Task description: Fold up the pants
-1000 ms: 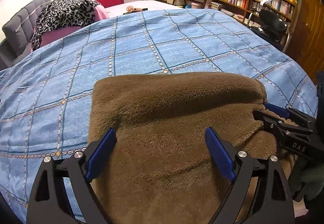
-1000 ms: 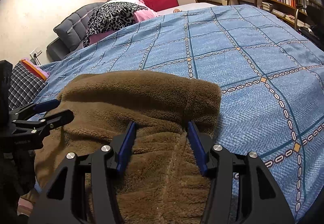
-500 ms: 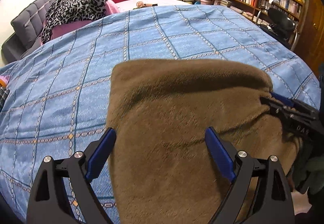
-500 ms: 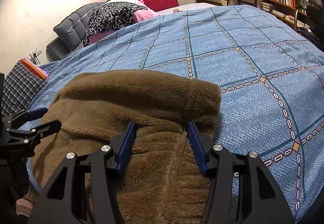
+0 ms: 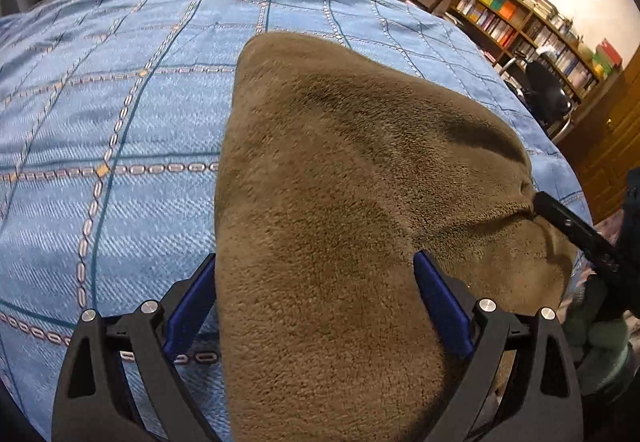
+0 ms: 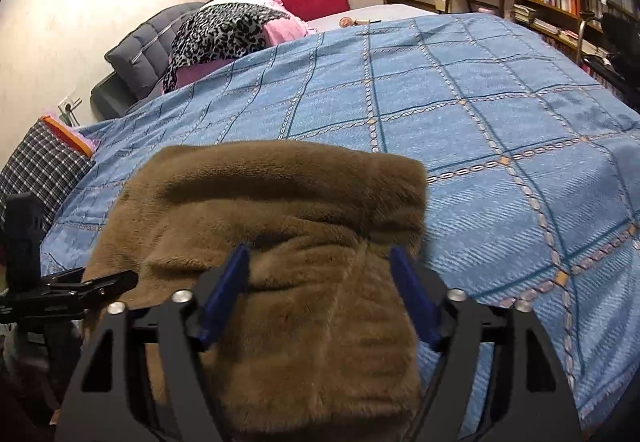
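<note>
Brown fleece pants (image 5: 352, 182) lie folded in a thick stack on the blue checked bedspread (image 5: 120, 122), near its front edge. My left gripper (image 5: 316, 302) hovers over the stack's left part, its jaws wide and still opening; the left pad sits at the stack's left edge, neither pad pressing. My right gripper (image 6: 320, 290) is over the right end of the pants (image 6: 280, 226), where a ridged cuff lies between its jaws, which are opening and clear of the cloth. Each gripper shows in the other's view: the right gripper (image 5: 576, 230) and the left gripper (image 6: 80, 286).
A leopard-print cloth (image 6: 224, 30) on pink bedding and a grey headboard (image 6: 136, 54) lie at the bed's far end. A checked cushion (image 6: 36, 174) is left of the bed. Bookshelves (image 5: 532, 22) and a black chair (image 5: 548, 94) stand to the right.
The right gripper's jaws have spread apart, letting go of the fleece fold between them. The left gripper has slid to the pants' left edge and rolled, and its jaws stand slightly wider.
</note>
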`<state>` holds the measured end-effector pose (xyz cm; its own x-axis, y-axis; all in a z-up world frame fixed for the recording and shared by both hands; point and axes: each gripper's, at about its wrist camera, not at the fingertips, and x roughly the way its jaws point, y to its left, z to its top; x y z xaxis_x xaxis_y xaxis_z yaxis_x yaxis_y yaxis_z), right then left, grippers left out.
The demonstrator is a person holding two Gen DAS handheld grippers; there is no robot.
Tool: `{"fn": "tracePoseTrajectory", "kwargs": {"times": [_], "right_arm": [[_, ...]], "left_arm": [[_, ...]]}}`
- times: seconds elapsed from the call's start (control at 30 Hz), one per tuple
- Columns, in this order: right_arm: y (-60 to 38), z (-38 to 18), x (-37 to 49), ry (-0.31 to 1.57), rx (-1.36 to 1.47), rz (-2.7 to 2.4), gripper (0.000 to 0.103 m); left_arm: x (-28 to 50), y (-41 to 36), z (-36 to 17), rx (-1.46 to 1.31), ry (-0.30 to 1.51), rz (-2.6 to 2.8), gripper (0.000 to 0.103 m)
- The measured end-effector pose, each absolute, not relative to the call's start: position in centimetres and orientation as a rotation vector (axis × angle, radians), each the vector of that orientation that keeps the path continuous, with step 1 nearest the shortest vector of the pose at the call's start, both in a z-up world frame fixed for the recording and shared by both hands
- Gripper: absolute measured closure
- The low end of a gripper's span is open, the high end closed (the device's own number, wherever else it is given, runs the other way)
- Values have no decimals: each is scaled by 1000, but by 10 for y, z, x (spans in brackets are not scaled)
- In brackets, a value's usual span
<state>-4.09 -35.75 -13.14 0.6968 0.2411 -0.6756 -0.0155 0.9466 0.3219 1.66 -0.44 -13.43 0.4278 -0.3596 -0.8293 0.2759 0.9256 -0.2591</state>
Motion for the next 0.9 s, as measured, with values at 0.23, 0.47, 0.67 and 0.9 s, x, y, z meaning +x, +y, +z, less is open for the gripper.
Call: {"fn": "tracePoseTrajectory", "kwargs": {"times": [0.23,0.47,0.67,0.9], "right_arm": [[-404,-140,-48,848,518,119,23],[-408,-165,-36,963,682,229,21],[-406,-174,-29,1012,725,254,14],[-389,-174,-21,1054,702,322,13]], "left_arm": [[30,9,-120,-119,1083,-398,9],[48,13,-117,-182,1108,-429,9],[55,4,-133,-176,1165,-472,9],[64,14,-146,-299,1214,-535,9]]}}
